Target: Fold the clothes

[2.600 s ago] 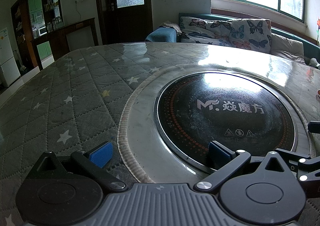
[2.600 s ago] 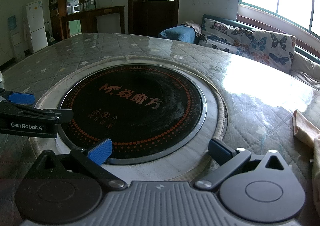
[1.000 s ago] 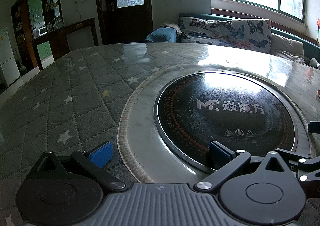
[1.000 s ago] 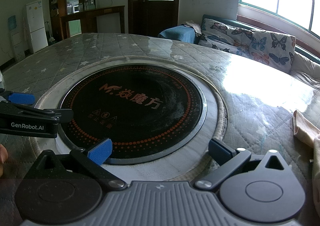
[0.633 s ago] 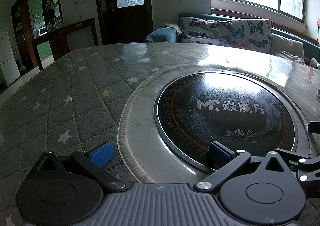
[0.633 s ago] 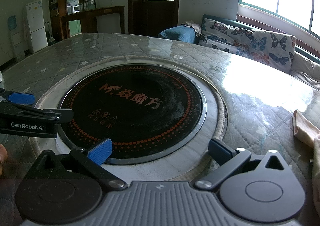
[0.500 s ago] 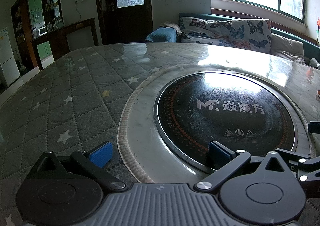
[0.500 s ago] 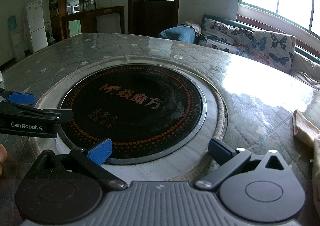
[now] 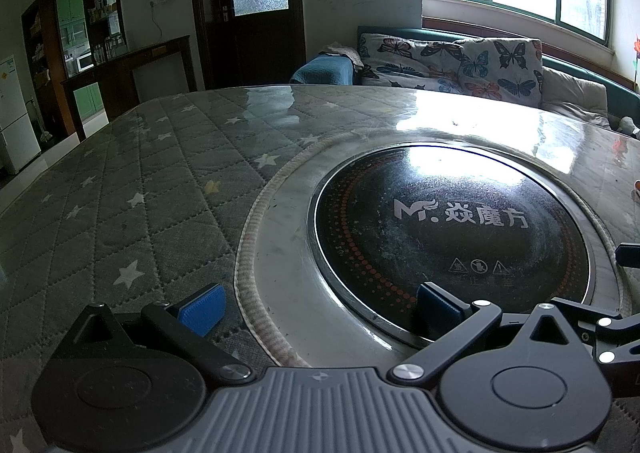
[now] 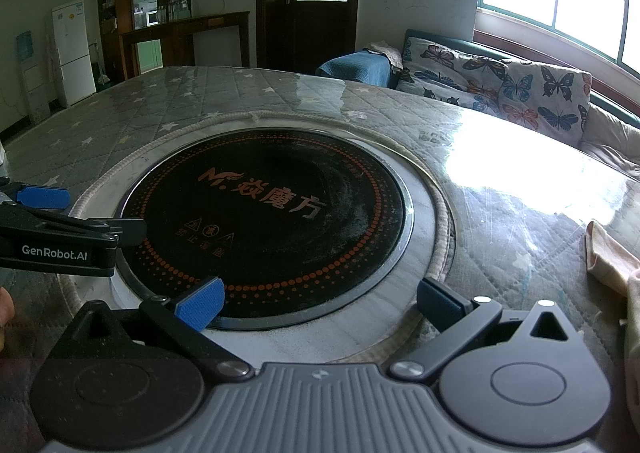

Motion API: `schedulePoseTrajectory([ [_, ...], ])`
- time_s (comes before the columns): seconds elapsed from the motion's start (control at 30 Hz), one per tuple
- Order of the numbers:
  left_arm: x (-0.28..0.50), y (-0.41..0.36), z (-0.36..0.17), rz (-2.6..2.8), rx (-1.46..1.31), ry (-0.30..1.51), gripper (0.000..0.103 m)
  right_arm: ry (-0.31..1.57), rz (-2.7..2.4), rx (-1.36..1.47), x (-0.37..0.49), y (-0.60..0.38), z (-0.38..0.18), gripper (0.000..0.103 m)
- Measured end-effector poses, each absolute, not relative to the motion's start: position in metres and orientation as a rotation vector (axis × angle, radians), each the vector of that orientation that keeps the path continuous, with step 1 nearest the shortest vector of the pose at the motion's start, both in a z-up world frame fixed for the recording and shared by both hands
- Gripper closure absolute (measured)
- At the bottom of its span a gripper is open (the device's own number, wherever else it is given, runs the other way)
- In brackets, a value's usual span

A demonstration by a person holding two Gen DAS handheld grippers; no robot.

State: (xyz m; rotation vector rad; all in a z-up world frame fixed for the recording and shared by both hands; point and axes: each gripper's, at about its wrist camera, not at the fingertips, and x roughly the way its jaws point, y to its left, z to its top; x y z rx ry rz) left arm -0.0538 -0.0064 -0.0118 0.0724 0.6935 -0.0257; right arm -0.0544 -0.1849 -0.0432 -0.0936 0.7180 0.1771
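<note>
Only garment in sight: pale peach cloth (image 10: 612,265), crumpled at the far right edge of the quilted surface (image 10: 500,221), well right of the black round hob plate (image 10: 260,221) — absent from the left wrist view. Nearer by far to the right gripper (image 10: 320,303), jaws spread wide on nothing; left gripper (image 9: 320,305) likewise wide apart and empty, beyond the hob. Long axis of the cloth impossible to judge — mostly cut off by the frame. Likely a rightward reach by the right gripper next

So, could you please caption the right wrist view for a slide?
Open right gripper over the black round cooktop, peach cloth at the table's right edge, left gripper open beside it.
</note>
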Motion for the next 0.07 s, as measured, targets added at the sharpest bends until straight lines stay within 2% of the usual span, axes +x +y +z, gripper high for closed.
schedulePoseTrajectory([
  [0.07, -0.0538, -0.0064, -0.0118, -0.026, 0.073, 0.694, 0.0, 0.718, 0.177, -0.094, -0.0545, -0.1849, -0.0432, 0.0],
])
